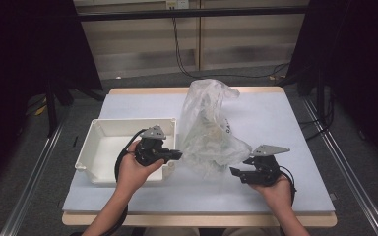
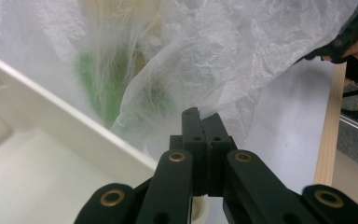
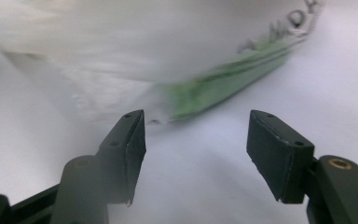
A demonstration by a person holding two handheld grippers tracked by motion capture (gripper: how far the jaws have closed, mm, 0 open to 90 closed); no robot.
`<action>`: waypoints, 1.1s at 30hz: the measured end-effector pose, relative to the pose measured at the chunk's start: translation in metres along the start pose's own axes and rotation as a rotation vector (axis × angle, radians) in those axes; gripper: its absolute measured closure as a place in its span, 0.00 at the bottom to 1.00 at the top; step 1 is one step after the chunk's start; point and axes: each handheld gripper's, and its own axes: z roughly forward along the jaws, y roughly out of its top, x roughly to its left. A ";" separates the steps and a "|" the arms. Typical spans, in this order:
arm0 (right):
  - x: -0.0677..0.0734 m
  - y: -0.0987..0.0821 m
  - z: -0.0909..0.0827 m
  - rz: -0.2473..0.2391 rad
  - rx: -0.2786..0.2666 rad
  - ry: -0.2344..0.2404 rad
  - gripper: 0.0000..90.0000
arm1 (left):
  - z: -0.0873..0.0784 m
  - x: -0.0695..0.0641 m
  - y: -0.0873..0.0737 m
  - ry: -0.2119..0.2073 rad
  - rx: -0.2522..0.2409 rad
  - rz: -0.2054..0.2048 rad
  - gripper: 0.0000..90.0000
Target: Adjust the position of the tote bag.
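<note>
The clear plastic bag (image 1: 209, 130) stands crumpled and partly upright on the pale blue surface (image 1: 285, 123), just right of the white tray (image 1: 101, 147), and its near left edge lies against the tray's right wall. The left tongs (image 1: 176, 155) sit at the tray's near right corner, pointing right into the bag's lower left fold. In the left gripper view the left tongs (image 2: 203, 120) are clenched flat together right at the hem of the film; whether a pinch of plastic lies between the jaws I cannot tell, since the pads meet with no film plainly showing in the seam. The right tongs (image 1: 235, 172) are released, jaws spread wide, held at the bag's near right corner and apart from it or barely short of it. In the right gripper view the right tongs (image 3: 196, 135) frame bare surface, with a green strip (image 3: 228, 84) and some printed letters of the bag ahead of them.

I judge the work to be at an early stage: the bag appears full and nothing lies in the tray, so opening or emptying it looks not yet begun. Left to do, probably: a hold with the right tongs, then spreading the mouth.

The contents are hard to read. Through the film there are green and pale brown smudges, possibly vegetables or packets. The right gripper view is blurred, and the lettering is cut off at the frame edge
</note>
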 end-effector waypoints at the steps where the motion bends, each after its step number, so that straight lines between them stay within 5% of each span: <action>1: -0.002 0.000 0.000 0.003 -0.003 -0.002 0.42 | -0.001 0.001 -0.001 -0.001 0.003 0.004 1.00; 5: -0.009 0.003 0.004 -0.027 -0.010 -0.056 0.41 | -0.004 0.002 -0.005 -0.001 -0.001 -0.003 1.00; 9: -0.017 0.009 0.011 -0.006 -0.018 -0.069 0.40 | -0.007 0.002 -0.010 0.006 -0.006 -0.004 1.00; 22: -0.033 0.043 0.054 -0.035 -0.032 -0.013 0.33 | -0.012 0.002 -0.016 0.019 0.001 -0.011 1.00; 28: -0.033 0.047 0.075 -0.046 0.003 0.082 0.56 | -0.012 0.002 -0.016 0.024 -0.004 -0.017 1.00; 29: -0.032 0.048 0.077 -0.049 0.024 0.093 0.75 | -0.011 0.003 -0.017 0.022 -0.009 -0.017 1.00; 30: -0.032 0.048 0.077 -0.049 0.024 0.093 0.75 | -0.012 0.003 -0.017 0.028 -0.005 -0.016 1.00; 31: -0.034 0.048 0.074 -0.036 0.013 0.092 0.92 | -0.011 0.003 -0.017 0.026 -0.006 -0.016 1.00; 33: -0.036 0.048 0.073 -0.036 0.012 0.107 1.00 | -0.011 0.004 -0.017 0.029 -0.008 -0.014 1.00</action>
